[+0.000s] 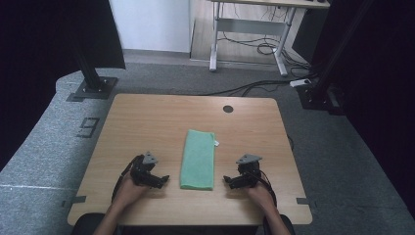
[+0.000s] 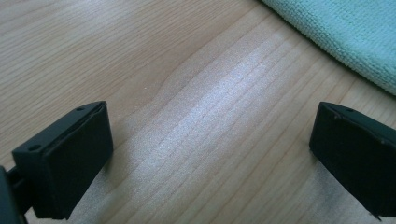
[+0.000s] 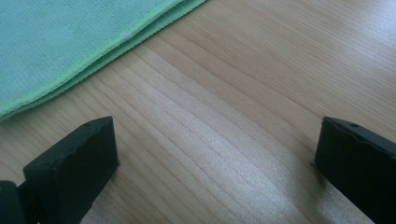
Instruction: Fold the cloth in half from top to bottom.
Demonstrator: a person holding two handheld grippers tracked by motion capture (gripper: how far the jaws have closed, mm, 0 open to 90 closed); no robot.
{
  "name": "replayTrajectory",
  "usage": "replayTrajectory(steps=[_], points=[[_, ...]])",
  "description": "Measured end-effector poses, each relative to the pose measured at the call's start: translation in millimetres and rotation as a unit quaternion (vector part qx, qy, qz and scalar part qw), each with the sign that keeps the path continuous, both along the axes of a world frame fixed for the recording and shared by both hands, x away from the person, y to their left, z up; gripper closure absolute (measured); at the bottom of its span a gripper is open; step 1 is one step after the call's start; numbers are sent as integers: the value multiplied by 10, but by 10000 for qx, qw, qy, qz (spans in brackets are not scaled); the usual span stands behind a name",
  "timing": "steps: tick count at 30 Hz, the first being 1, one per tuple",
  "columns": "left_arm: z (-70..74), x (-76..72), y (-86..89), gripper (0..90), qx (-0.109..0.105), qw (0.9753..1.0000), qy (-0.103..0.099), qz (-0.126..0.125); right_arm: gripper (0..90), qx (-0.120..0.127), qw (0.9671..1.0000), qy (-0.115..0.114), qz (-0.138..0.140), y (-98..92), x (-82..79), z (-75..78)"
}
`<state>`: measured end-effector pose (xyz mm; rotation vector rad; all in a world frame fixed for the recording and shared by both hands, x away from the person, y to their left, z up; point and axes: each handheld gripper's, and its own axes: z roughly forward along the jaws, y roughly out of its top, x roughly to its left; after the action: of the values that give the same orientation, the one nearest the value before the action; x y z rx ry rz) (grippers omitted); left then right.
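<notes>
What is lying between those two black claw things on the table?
A folded green cloth lies between the left gripper and right gripper, seen in the high view.

- A folded cloth lies on the worktop, near the middle and toward the person's edge, its long sides running from near to far.
- The left claw sits on the worktop just left of the cloth's near end, apart from it, jaws spread with only bare worktop between them.
- The right claw sits just right of the cloth's near end, also apart from it, jaws spread over bare worktop.
- A small tag sticks out from the cloth's right side near its far end.
- A round hole is in the worktop beyond the cloth, near the far edge.
- Behind the worktop, across the floor, stands a desk frame with cables under it.
</notes>
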<state>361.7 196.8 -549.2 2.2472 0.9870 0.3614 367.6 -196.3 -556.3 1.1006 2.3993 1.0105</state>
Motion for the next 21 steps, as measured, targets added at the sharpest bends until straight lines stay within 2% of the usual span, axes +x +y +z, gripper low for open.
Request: replayTrajectory(steps=[4, 7, 14, 16, 21], points=[[0, 1, 2, 0, 0, 10000, 2, 17, 3, -92, 9999, 14, -105, 19, 3, 47], [0, 1, 2, 0, 1, 10000, 1, 22, 5, 110, 9998, -51, -148, 47, -15, 128], [2, 18, -2, 0, 15, 10000, 2, 46, 14, 368, 9992, -151, 80, 273, -96, 248], [1, 26, -7, 0, 8, 10000, -4, 62, 14, 348, 9991, -134, 195, 364, -115, 250], [5, 59, -23, 0, 21, 9999, 6, 118, 14, 99, 9993, -24, 361, 553, -134, 173]])
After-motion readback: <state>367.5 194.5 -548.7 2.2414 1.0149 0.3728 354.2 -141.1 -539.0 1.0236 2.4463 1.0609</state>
